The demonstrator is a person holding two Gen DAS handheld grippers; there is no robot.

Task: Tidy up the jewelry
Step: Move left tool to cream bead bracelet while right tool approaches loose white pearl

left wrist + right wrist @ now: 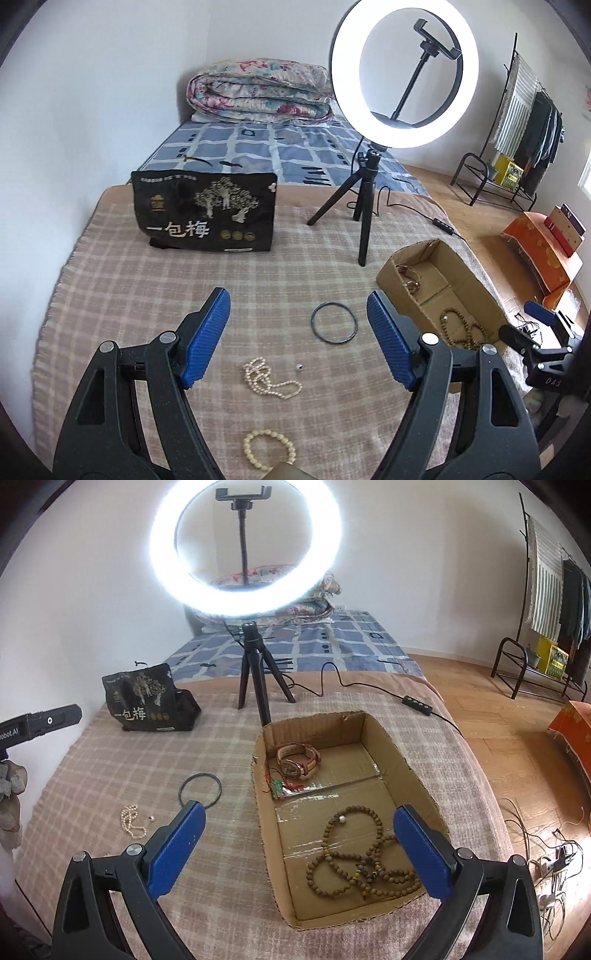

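- Jewelry partly sorted: wooden bead strand (360, 860), watch (298, 762) and a small red-and-green trinket (279, 788) already inside cardboard box (413, 771), centre to lower right of the right wrist view.
- Remaining loose on the plaid blanket (129, 280): pearl necklace (267, 380) at lower centre of the left wrist view, cream bead bracelet (269, 449) at the bottom edge, dark ring bangle (334, 323) just right of centre, tiny loose bead (299, 367) beside the pearls.
- Left gripper (299, 332): released, jaws spread wide, holding nothing. Pearl necklace below and between the fingers; bangle between the fingertips, slightly right.
- Right gripper (295, 845): released, jaws wide, empty, hovering over the near end of the box above the wooden beads.
- Likely step in hand: pick up a loose piece with the left gripper. Recommended: lower over the bunched part of the pearls, close on several strands at once, lift slowly to avoid snagging the blanket weave.
- Carry rightward; release inside the box, clear of the watch.
- Ring light (404, 74) on tripod in upper frame, black snack bag (205, 210) at left: keep clear.
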